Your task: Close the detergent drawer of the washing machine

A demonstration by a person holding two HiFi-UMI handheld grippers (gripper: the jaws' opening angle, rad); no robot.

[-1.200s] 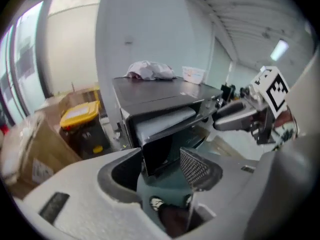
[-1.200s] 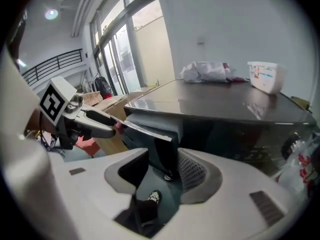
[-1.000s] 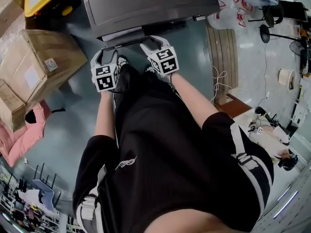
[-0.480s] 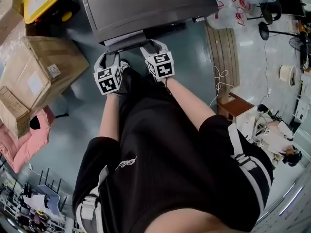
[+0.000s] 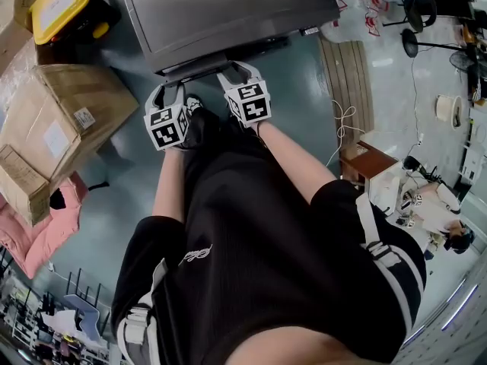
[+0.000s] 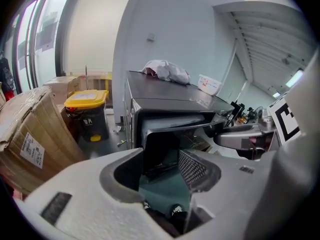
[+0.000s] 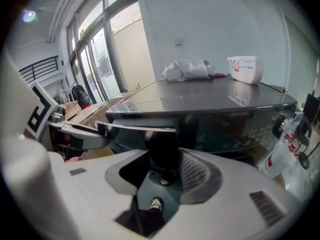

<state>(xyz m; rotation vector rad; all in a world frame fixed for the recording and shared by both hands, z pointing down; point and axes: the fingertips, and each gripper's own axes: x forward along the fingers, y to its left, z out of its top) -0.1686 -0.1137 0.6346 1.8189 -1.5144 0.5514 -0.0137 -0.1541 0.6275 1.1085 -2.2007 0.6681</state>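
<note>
While pulled out, detergent drawer (image 5: pixel 195 64) just beyond left gripper (image 5: pixel 168 89) and right gripper (image 5: pixel 240 71) fingers, closing, empty.

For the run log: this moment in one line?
grey detergent drawer: out; left hand-held gripper: closing round its front; right hand-held gripper: likewise

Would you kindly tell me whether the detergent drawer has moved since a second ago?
No. The detergent drawer sticks out from the front of the washing machine about as far as before, so it has not visibly slid in.
</note>
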